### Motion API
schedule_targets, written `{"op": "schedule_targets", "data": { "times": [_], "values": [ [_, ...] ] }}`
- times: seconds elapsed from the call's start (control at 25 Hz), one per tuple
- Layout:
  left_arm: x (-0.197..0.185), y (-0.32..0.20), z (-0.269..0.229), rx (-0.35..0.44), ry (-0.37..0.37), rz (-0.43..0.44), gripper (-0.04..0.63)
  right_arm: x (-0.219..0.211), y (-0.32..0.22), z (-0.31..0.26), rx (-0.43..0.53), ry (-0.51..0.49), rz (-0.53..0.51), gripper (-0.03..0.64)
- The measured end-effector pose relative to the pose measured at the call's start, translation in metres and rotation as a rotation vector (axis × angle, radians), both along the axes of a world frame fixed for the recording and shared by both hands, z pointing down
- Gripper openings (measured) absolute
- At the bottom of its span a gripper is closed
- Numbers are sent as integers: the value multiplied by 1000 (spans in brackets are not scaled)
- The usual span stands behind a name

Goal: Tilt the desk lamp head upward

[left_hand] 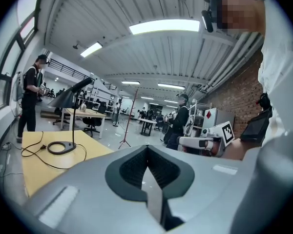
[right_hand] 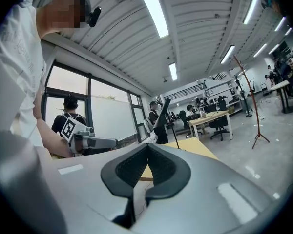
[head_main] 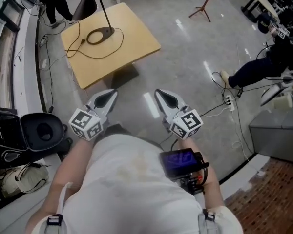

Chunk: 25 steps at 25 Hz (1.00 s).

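A black desk lamp stands on a light wooden table (head_main: 132,28). Its oval base (head_main: 100,34) lies mid-table, a thin stem rises from it, and the dark head (head_main: 85,4) hangs over the far edge. The lamp's cable loops over the tabletop. My left gripper (head_main: 110,96) and right gripper (head_main: 165,97) are both shut and empty. They are held close to my body over the floor, short of the table. The left gripper view shows the left gripper (left_hand: 147,179), the lamp base (left_hand: 61,147) and the lamp head (left_hand: 73,92). In the right gripper view, the right gripper (right_hand: 145,172) points towards the table (right_hand: 193,147) and the lamp head (right_hand: 163,112).
A black chair (head_main: 41,130) stands at my left beside bags. A seated person (head_main: 263,67) is at the right, with a power strip (head_main: 229,102) and cables on the floor. A grey box (head_main: 278,130) sits further right and a tripod stand (head_main: 205,6) beyond the table.
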<state>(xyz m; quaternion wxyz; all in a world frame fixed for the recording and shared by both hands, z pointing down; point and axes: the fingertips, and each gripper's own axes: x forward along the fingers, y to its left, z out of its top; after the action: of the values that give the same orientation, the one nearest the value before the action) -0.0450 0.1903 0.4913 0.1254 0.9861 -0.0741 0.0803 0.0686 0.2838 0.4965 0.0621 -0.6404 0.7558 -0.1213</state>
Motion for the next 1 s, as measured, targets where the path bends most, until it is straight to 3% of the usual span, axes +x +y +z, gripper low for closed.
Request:
{"op": "schedule_targets", "data": {
  "times": [0.28, 1.0],
  "values": [
    [-1, -19, 4, -15, -6, -59, 0, 14, -26, -6, -3, 14, -23, 11],
    [43, -137, 14, -14, 27, -32, 0, 55, -138, -5, -40, 73, -30, 11]
  ]
}}
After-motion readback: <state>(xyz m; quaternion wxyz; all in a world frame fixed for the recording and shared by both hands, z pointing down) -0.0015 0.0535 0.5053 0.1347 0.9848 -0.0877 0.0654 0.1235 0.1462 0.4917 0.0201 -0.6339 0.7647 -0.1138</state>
